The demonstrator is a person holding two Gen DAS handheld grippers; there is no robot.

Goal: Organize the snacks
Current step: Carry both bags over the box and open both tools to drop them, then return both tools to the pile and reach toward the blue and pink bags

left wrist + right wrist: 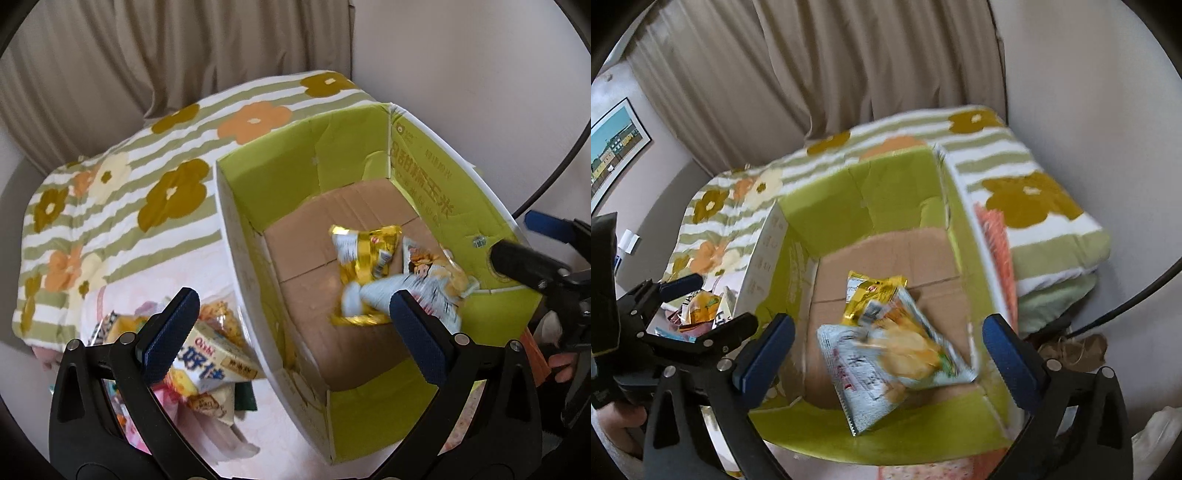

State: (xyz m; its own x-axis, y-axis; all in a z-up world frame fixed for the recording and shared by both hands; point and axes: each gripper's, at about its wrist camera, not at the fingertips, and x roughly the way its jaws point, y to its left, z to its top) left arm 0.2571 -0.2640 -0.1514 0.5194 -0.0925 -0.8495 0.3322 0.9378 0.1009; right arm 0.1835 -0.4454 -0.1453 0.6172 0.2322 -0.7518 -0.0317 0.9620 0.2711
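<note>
My fingers (764,354) carry matt, finely ribbed blue rubber-like pads on smooth black plastic frames with bright metal rivets. The box (827,206) is cardboard: raw, matt brown on its floor, printed green on its walls. The snack bags (886,354) are glossy, crinkled foil and film. The flowered blanket (122,206) is soft matt cloth; the curtain (849,66), pleated fabric.

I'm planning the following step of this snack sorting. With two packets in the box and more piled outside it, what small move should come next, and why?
Probably lower the left hand-held gripper onto the snack pile beside the cardboard box. Its jaws stand open and empty right over that pile. The right hand-held gripper is also open, with the pale chip packet and the gold packet lying loose inside the box.
</note>
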